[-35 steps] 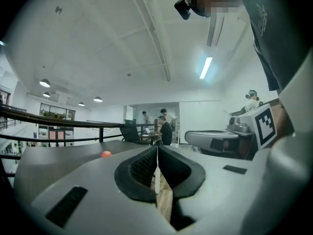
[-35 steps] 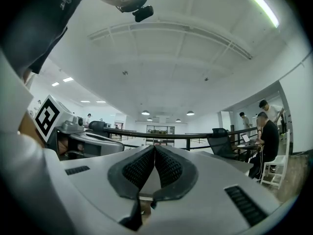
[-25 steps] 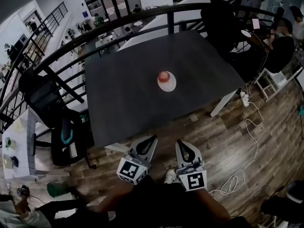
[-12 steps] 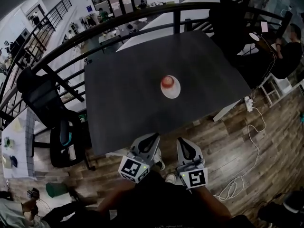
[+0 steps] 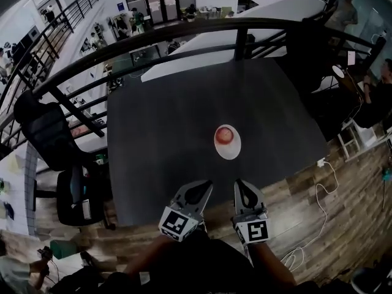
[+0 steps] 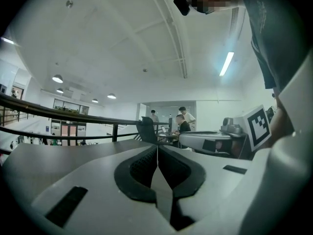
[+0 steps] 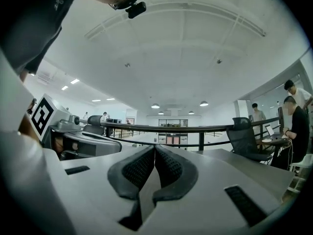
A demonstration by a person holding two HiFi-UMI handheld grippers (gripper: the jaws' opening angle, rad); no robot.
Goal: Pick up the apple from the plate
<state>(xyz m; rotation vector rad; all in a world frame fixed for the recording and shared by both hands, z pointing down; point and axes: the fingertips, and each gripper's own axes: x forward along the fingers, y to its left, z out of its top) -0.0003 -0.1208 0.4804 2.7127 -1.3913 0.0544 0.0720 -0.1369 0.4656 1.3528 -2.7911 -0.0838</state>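
A red apple (image 5: 225,134) rests on a small white plate (image 5: 228,149), right of centre on the dark table (image 5: 159,133) in the head view. My left gripper (image 5: 203,187) and right gripper (image 5: 240,185) are held side by side over the table's near edge, short of the plate. Both point level toward the table. The left gripper (image 6: 157,147) has its pads pressed together with nothing between them. The right gripper (image 7: 155,148) is likewise shut and empty. Neither gripper view shows the apple or the plate.
A black railing (image 5: 184,32) curves behind the table. A black office chair (image 5: 72,192) stands at the left, and another chair (image 5: 309,38) at the far right corner. A white cable (image 5: 321,192) trails over the wooden floor at the right. People (image 6: 185,119) sit at a desk beyond.
Both grippers have moved forward from over the floor to the table's near edge. The plate and apple now lie closer to them in the head view.
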